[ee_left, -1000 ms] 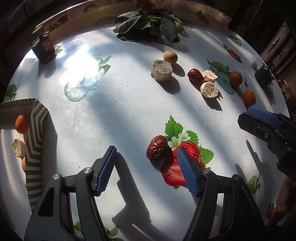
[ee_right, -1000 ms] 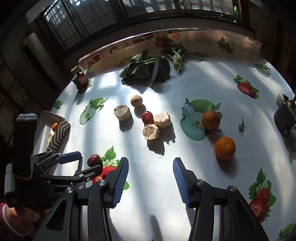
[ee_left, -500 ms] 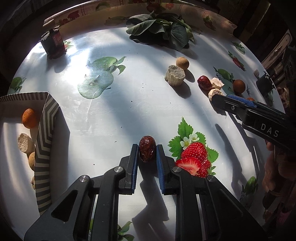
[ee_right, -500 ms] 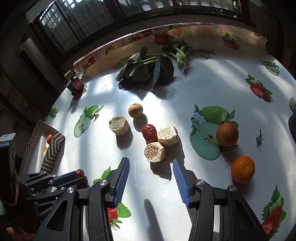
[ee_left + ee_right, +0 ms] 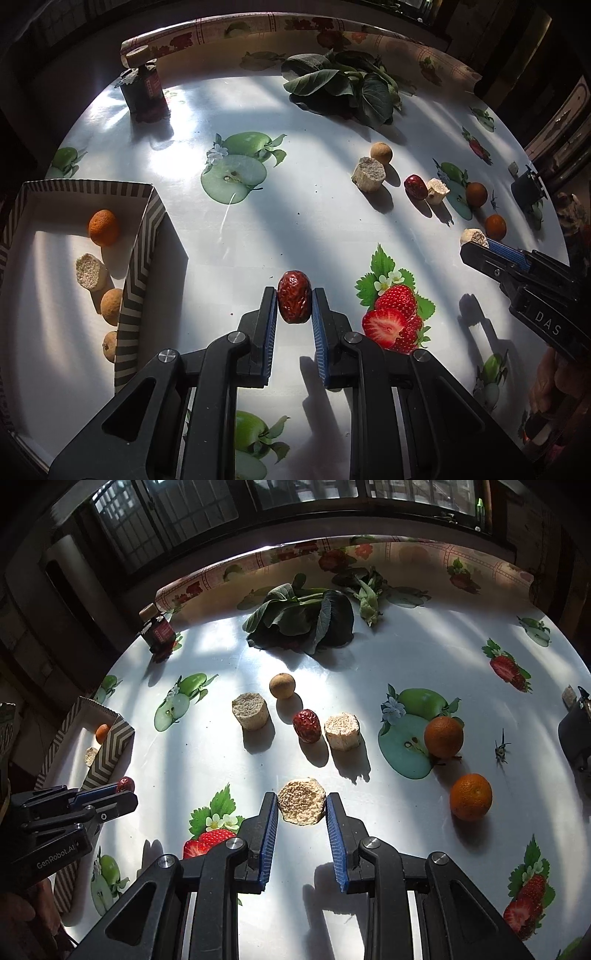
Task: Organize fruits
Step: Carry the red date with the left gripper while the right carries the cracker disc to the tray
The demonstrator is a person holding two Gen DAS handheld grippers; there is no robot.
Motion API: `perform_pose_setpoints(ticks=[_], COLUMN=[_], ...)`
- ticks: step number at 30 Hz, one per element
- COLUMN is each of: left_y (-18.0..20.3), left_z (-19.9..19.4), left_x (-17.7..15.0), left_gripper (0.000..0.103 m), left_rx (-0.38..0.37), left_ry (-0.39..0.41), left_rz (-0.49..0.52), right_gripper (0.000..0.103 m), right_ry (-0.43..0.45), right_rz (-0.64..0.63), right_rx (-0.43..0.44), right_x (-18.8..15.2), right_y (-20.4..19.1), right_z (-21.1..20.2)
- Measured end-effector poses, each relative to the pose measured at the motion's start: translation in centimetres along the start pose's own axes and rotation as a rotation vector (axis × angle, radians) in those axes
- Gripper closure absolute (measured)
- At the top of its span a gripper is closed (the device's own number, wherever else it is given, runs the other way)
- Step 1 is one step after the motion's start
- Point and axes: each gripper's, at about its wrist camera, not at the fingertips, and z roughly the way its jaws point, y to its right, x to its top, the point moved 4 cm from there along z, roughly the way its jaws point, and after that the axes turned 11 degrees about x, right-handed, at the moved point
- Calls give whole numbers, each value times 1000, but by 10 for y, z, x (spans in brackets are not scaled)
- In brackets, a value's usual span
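Observation:
My left gripper (image 5: 294, 304) is shut on a red date (image 5: 294, 302), held a little above the table, right of the striped box (image 5: 142, 236). The box holds an orange (image 5: 103, 227), a beige chunk (image 5: 89, 271) and two brown longans (image 5: 111, 306). My right gripper (image 5: 301, 805) is closed around a beige round chunk (image 5: 301, 802); it also shows in the left wrist view (image 5: 473, 236). On the table lie another red date (image 5: 307, 726), two beige chunks (image 5: 249, 710), a longan (image 5: 282, 685) and two oranges (image 5: 443, 737).
A pile of leafy greens (image 5: 306, 618) lies at the far side. A small dark bottle (image 5: 158, 629) stands at the far left. A dark object (image 5: 576, 734) sits at the right edge. The cloth has printed apples and strawberries (image 5: 395, 317).
My left gripper closed on the red date and carried it left toward the box. My right gripper moved forward and closed around the nearest beige chunk.

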Motion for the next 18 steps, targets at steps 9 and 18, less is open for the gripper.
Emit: perform_pose_setpoints(ticks=[9, 18], left_y=[-17, -59], left_z=[-25, -42], left_x=[-6, -20], left_gripper=[85, 85], left_rx=[-12, 60], left_ry=[40, 66], left_rz=[-14, -39], right_gripper=[77, 77], right_ry=[10, 9], right_rz=[-36, -96], right_rx=[29, 85], right_x=[-16, -19], right_y=[-43, -93], right_z=[-16, -9])
